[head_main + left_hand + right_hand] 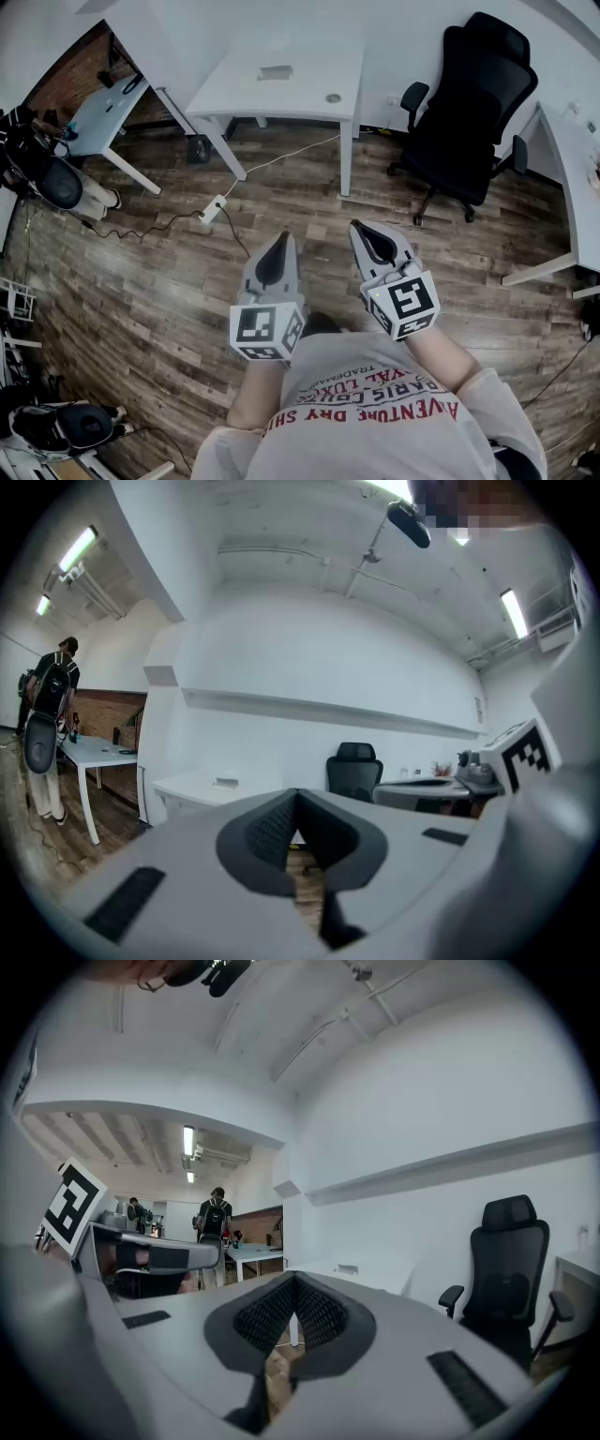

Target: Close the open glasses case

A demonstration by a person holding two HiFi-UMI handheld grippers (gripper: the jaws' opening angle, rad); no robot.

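A small flat grey object (277, 72) lies on the white table (309, 103) ahead of me. It is too far off to tell whether it is the glasses case. It also shows as a small box (225, 782) in the left gripper view and as a small box (349, 1268) in the right gripper view. My left gripper (281, 239) and right gripper (361, 228) are held side by side over the wooden floor, well short of the table. Both are shut, pads touching at the tips, with nothing between them. The same shows close up for the left gripper (296, 794) and the right gripper (294, 1277).
A black office chair (473, 103) stands right of the table. A power strip (214, 208) with cables lies on the floor at front left. Another desk (103, 112) stands far left and a third desk (572, 159) at the right edge. A person (52, 724) stands by the left desk.
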